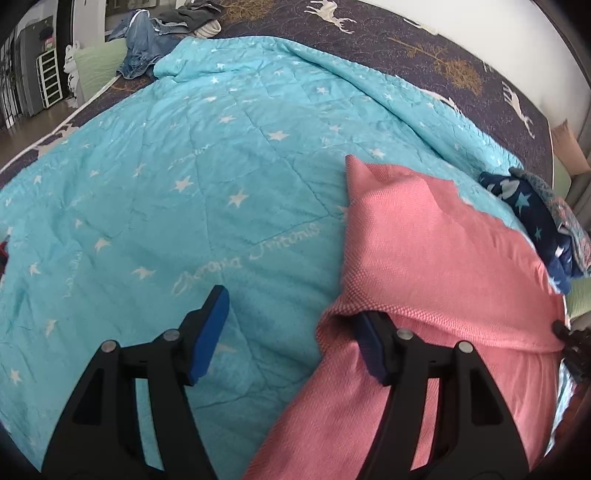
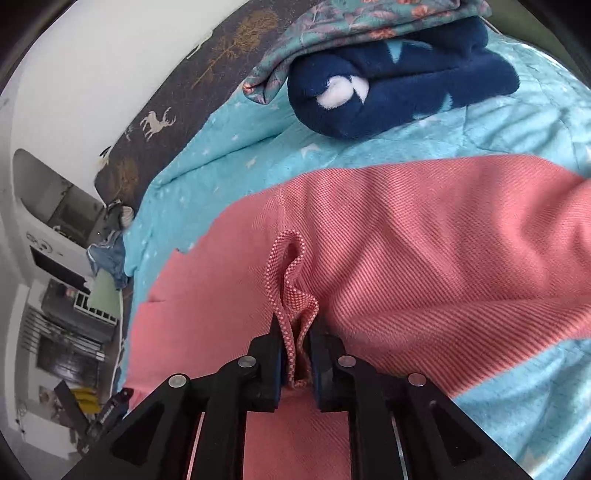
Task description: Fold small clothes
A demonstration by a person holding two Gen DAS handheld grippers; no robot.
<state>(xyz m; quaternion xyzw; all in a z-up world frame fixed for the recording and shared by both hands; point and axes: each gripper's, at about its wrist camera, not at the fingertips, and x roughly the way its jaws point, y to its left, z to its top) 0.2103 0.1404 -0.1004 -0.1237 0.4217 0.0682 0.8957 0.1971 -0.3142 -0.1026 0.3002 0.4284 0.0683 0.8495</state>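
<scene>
A pink woven garment (image 1: 436, 258) is spread on a turquoise star-printed quilt (image 1: 184, 177) that covers a bed with a dark deer-patterned sheet (image 1: 461, 55). In the left wrist view the left gripper (image 1: 291, 336) is seen with its jaws standing well apart — the right finger is tucked under a raised fold of the pink cloth, while the left finger (image 1: 208, 336) hangs over bare quilt, so nothing is pinched between them. In the right wrist view the right gripper (image 2: 297, 354) is closed on a bunched edge of the pink garment (image 2: 406, 240), a narrow pleat of the fabric being pressed between the two pads. Beyond the garment, a folded navy fleece piece with stars (image 2: 399, 85) lies on the quilt, with a teal floral cloth (image 2: 369, 22) resting on top of it. At the far corner of the bed a heap of denim and grey clothes (image 1: 162, 33) is seen.
</scene>
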